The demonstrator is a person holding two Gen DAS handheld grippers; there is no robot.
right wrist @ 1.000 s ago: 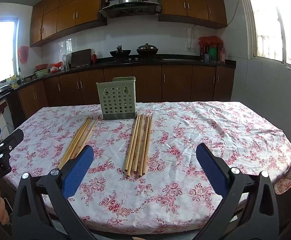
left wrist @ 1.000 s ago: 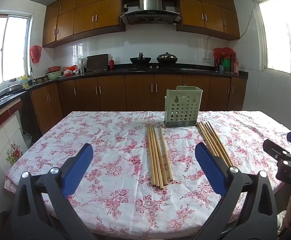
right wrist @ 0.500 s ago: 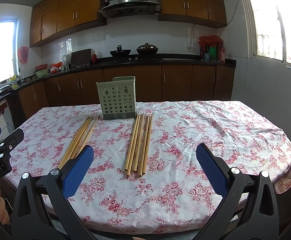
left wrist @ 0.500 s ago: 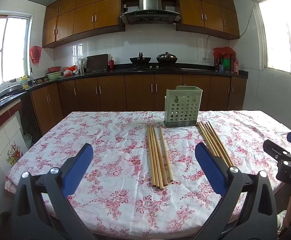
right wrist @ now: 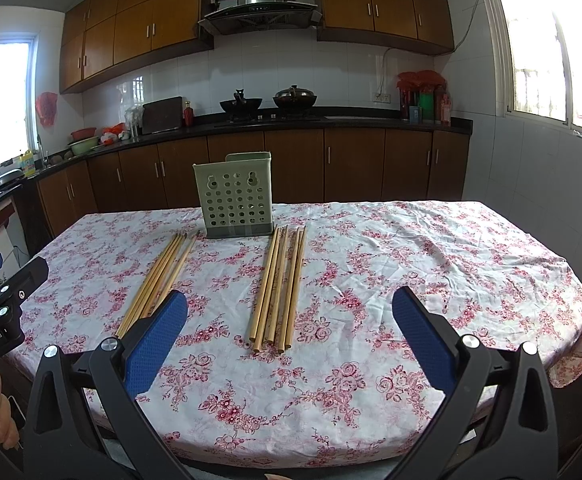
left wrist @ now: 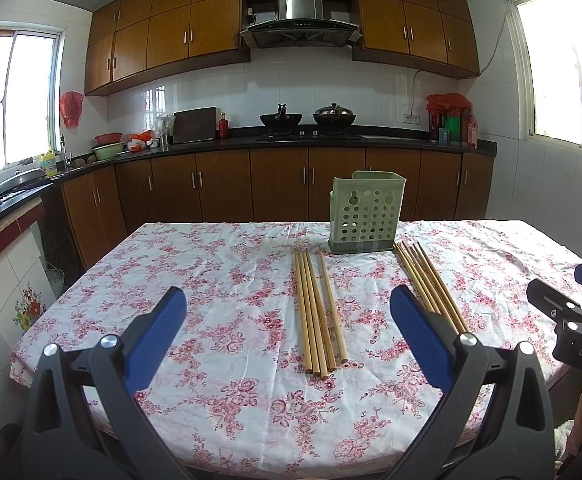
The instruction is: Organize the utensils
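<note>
L gripper: blue-padded jaws spread wide, nothing held, above near edge of table. R gripper: same, wide apart, empty. Two bundles of plain tan wooden chopsticks lie flat on floral cloth: left bundle, right bundle, apart, both pointing toward pale green perforated holder standing upright at far side. Writing: "DAS" on R gripper body, left-wrist view; "GenRobot.AI" on L gripper body, right-wrist view.
</note>
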